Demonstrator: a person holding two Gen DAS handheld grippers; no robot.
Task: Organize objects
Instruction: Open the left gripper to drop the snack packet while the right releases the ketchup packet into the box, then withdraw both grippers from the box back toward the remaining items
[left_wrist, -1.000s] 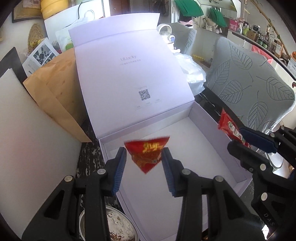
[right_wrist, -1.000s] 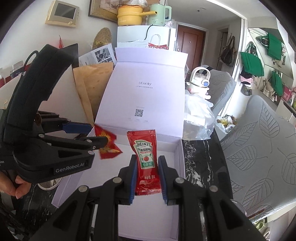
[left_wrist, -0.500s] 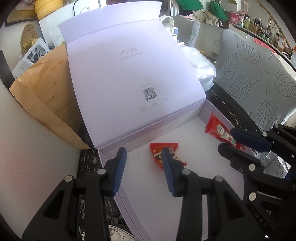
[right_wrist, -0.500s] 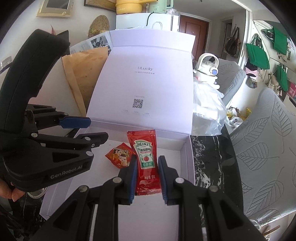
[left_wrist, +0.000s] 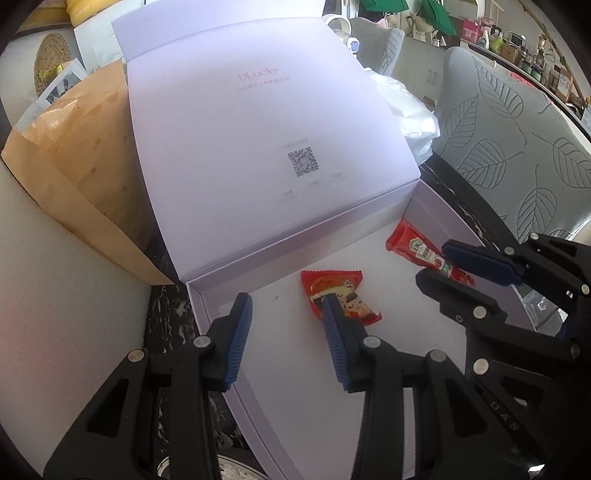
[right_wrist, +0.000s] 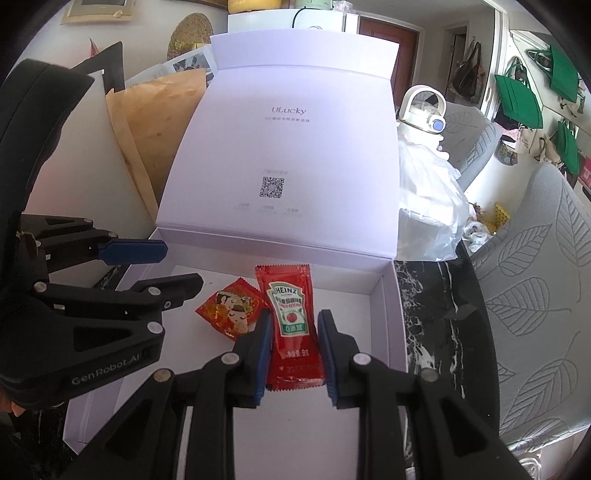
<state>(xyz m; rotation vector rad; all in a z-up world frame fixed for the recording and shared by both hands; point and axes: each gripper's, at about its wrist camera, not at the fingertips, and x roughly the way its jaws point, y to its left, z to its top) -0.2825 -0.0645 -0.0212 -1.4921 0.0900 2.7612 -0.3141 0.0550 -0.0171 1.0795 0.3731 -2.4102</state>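
Two sachets in white box (right_wrist: 388, 302): ketchup packet (right_wrist: 293, 325), light, limp, slippery, best pinched at a sealed edge, between opening right gripper (right_wrist: 293, 354) jaws; snack packet (left_wrist: 338, 295) lies loose; left gripper (left_wrist: 288, 332) open, empty.

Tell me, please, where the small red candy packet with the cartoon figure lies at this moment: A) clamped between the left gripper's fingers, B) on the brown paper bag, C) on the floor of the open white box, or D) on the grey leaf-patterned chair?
C: the candy packet lies flat on the floor of the white box, beside the ketchup sachet, and the left gripper stands open with nothing between its fingers.
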